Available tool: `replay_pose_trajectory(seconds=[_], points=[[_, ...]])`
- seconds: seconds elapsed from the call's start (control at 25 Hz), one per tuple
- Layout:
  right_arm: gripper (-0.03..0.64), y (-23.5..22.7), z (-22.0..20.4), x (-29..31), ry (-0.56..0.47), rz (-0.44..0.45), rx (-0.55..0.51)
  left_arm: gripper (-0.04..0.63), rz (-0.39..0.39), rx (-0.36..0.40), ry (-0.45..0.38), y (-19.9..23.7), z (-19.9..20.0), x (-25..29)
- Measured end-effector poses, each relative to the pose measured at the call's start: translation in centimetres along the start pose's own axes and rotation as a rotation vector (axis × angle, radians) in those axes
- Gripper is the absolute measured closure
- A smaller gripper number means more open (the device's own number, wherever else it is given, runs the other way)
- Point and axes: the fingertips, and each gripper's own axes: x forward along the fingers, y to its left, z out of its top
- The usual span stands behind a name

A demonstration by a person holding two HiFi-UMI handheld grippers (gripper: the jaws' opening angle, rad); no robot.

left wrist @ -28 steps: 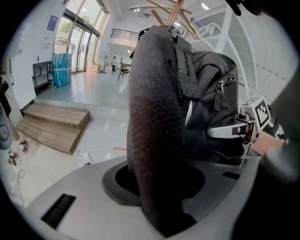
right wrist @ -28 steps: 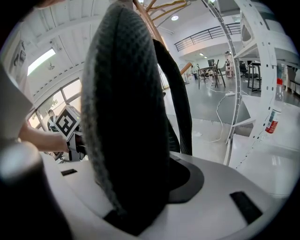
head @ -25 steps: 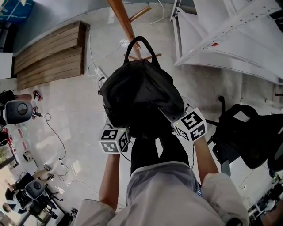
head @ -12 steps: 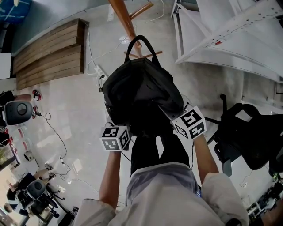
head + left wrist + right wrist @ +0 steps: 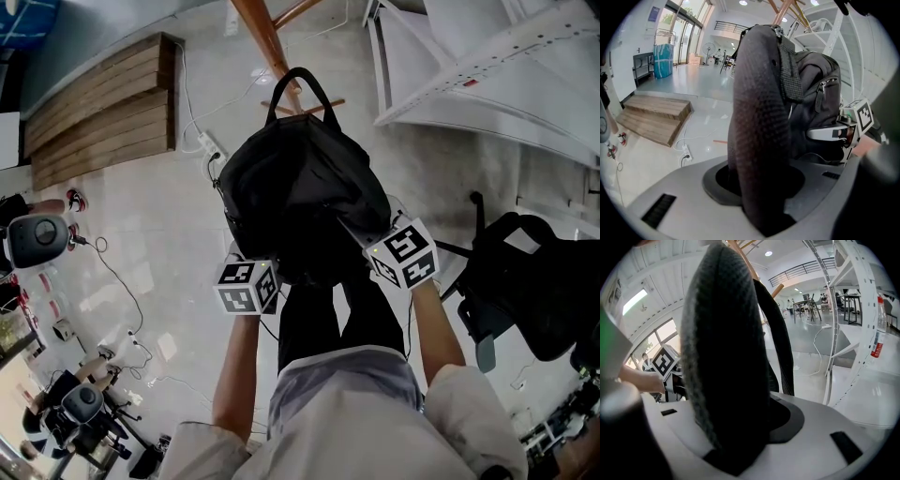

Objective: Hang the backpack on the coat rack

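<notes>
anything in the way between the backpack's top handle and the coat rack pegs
Nothing visible does. The backpack has its top handle right at the coat rack pegs, with no other thing between them. Whether the handle is hooked on cannot be told.

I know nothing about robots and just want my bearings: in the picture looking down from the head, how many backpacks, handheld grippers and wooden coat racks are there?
backpack: 1
grippers: 2 (left gripper, right gripper)
wooden coat rack: 1
Total: 4
</notes>
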Motion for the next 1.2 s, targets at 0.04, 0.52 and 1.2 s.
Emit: replay_pose_trajectory(seconds=[0.04, 0.52, 1.2], points=[[0.443, -0.1, -0.1, 0.1, 0.002, 0.000, 0.002, 0.468, 0.000, -0.002, 0.002, 0.1, -0.1, 0.1], [0.443, -1.0, -1.3, 2.3, 0.023, -0.001, 0.035, 0.468, -0.003, -0.012, 0.038, 1.4, -0.9, 2.1], [0.443, -2.3, -2.3, 4.6, 0.042, 0.002, 0.064, 0.469, 0.002, -0.037, 0.064, 2.9, -1.4, 4.4]])
